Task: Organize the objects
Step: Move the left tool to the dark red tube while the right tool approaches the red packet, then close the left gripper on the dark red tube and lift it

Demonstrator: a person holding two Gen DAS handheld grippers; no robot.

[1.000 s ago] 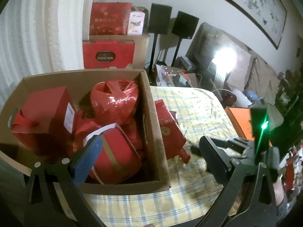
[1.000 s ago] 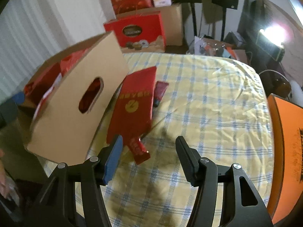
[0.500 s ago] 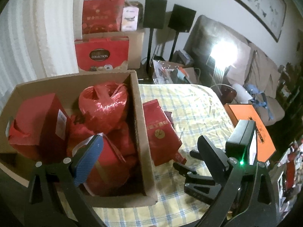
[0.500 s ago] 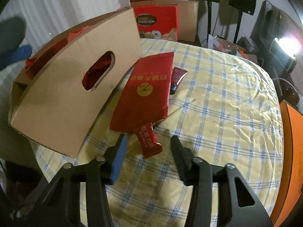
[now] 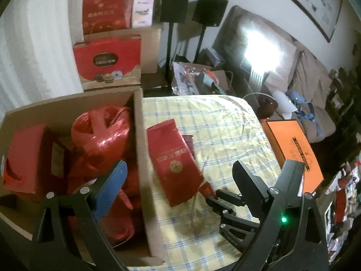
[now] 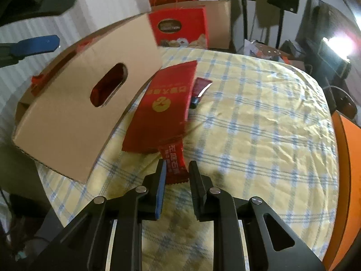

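A small red snack packet lies on the checked tablecloth, partly under a large flat red pouch that leans against the cardboard box. My right gripper has its fingers narrowed around the packet's near end, one on each side. A dark red sachet lies beside the pouch. My left gripper is wide open above the box's right wall. The box holds a red ribbon ball and red packages. The pouch and my right gripper show in the left wrist view.
An orange box lies at the table's right edge. Red gift boxes and cartons stand behind the table. Speakers on stands and a sofa are further back.
My right gripper has moved forward to the small red packet and its fingers have narrowed around it. My left gripper has drifted right over the box wall.
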